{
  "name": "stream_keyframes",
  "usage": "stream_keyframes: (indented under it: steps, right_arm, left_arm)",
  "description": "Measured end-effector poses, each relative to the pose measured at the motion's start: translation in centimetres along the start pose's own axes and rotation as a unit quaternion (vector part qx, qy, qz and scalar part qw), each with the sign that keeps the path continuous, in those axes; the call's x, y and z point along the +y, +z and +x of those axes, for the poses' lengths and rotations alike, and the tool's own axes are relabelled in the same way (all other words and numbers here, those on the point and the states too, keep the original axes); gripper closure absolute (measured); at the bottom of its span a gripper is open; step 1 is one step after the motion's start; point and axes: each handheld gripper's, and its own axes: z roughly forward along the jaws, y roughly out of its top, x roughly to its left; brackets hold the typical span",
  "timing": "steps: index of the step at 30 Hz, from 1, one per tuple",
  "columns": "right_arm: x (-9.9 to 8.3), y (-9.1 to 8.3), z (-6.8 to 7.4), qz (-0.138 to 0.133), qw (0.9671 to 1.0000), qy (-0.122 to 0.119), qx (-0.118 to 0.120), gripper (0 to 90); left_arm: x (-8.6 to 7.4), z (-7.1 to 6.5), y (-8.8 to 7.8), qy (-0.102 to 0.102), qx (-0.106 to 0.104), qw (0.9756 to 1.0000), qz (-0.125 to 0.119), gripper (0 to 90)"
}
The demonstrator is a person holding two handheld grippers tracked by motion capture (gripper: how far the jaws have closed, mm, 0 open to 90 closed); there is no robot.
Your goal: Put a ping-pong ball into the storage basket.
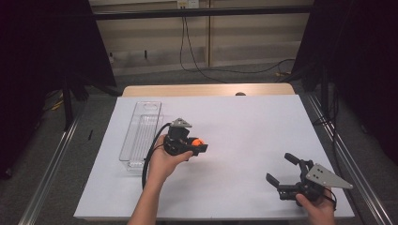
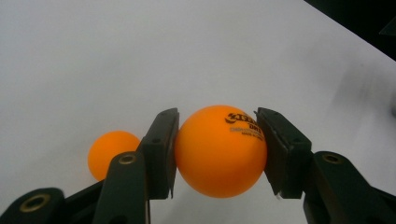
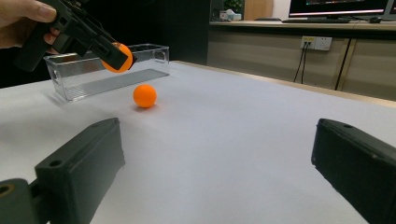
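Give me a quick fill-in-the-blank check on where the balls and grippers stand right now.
1. The left gripper is shut on an ____ ball.
2. The held ball is ____ the white table cover, not resting on it.
3. The number of balls lying loose on the cover, like the second ball, is ____.
4. The jaws of the right gripper stand ____, with nothing between them.

Missing words: orange; above; one; open

I see the printed orange ping-pong ball (image 2: 219, 149) lifted above the table, left of centre, clamped between black pads.
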Motion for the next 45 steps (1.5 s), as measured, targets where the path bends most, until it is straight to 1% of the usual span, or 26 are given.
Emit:
stream_keyframes:
  steps: [3,9,16,21,31,32,34,36,42,44,45]
  right_arm:
    - [0.0,0.0,0.0,0.000,1.0000,0.000,0.000,1.9]
    - [0.0,0.0,0.0,0.000,1.0000,-0.001,0.000,1.9]
    - [0.0,0.0,0.1,0.001,1.0000,-0.001,0.001,1.9]
    - [0.0,0.0,0.1,0.001,1.0000,-0.001,0.002,1.9]
    - [0.0,0.0,0.1,0.000,1.0000,-0.001,0.003,2.0]
    - [0.0,0.0,0.1,0.000,1.0000,-0.001,0.003,2.0]
    - [0.0,0.0,0.1,0.000,1.0000,-0.001,0.003,2.0]
    - [0.1,0.0,0.1,0.000,1.0000,-0.001,0.003,2.1]
    - [0.1,0.0,0.1,0.000,1.0000,-0.001,0.003,2.1]
    - [0.1,0.0,0.1,0.000,1.0000,-0.001,0.003,2.1]
    - [0.1,0.0,0.1,0.000,1.0000,-0.001,0.003,2.1]
  left_arm:
    - [0.0,0.2,-0.1,0.000,0.003,1.0000,0.001,50.8]
    - [-0.1,0.4,-0.4,-0.004,0.007,0.9999,-0.007,50.8]
    - [-0.1,0.7,-0.7,-0.003,0.012,0.9999,-0.005,50.8]
    - [-0.1,0.9,-0.9,-0.006,0.018,0.9998,-0.010,50.8]
    - [-0.2,1.3,-1.3,-0.003,0.025,0.9997,-0.006,50.8]
    - [-0.2,1.3,-1.3,-0.007,0.026,0.9996,-0.010,50.8]
    - [-0.2,1.4,-1.3,-0.008,0.026,0.9996,-0.010,50.8]
    - [-0.3,1.5,-1.4,-0.005,0.030,0.9995,-0.010,50.8]
    - [-0.3,1.7,-1.7,-0.006,0.036,0.9992,-0.013,50.8]
    - [-0.3,1.8,-1.9,-0.001,0.038,0.9992,-0.011,50.8]
    - [-0.3,1.8,-1.9,-0.001,0.039,0.9992,-0.012,50.8]
